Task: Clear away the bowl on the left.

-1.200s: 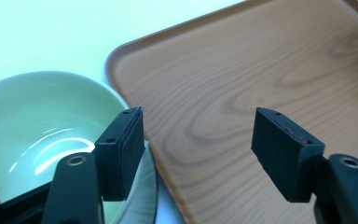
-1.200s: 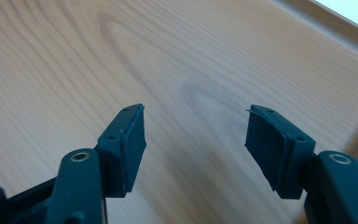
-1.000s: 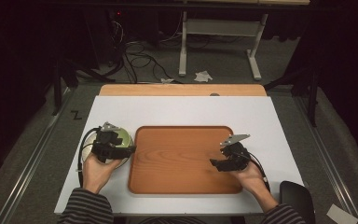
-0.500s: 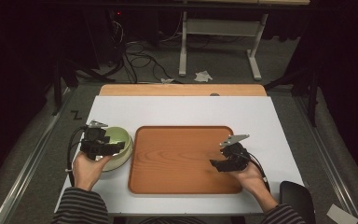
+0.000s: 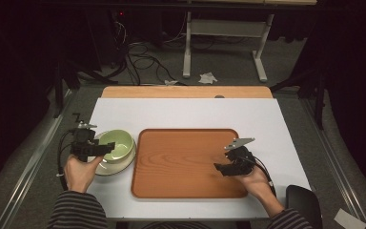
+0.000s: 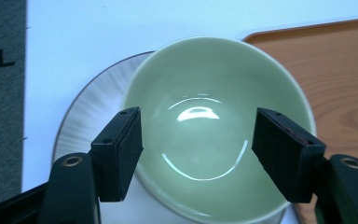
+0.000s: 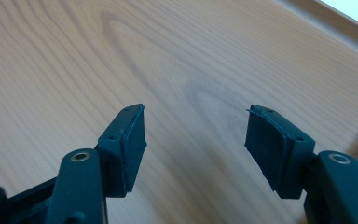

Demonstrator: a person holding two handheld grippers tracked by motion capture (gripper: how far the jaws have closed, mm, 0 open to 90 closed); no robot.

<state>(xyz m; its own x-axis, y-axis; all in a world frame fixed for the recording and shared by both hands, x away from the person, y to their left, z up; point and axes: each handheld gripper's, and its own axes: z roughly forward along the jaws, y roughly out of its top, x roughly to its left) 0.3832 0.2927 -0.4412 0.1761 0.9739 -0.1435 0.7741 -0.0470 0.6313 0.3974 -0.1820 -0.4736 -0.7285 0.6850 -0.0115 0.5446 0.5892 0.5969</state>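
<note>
Sliding leftward over the last second: left gripper (image 5: 106,148) and green bowl (image 5: 116,145), from hard against the tray's left edge out onto the white table (image 5: 186,112). Now sitting clear of the tray (image 5: 188,164), bowl on a pale plate (image 5: 106,168), near the left side of the table, with the tray just to its right. Seen from the left gripper view, jaws spread wide above the bowl (image 6: 214,130), one on either side of its hollow, gripping nothing; the plate's grey rim (image 6: 81,121) peeking out at the left beneath it. Possibly touching the near rim, though too dark in the high view to say for certain.

Holding steady meanwhile: right gripper (image 5: 226,168), unmoved over the near right part of the tray, jaws equally wide apart and empty, bare wood grain (image 7: 121,56) beneath them.

Judging from the shift, bowl and plate seem to have been drawn off toward the left and let go, or are about to be gripped afresh. Reading either way, nothing held at present, and the tray left bare for whatever goes on it.
</note>
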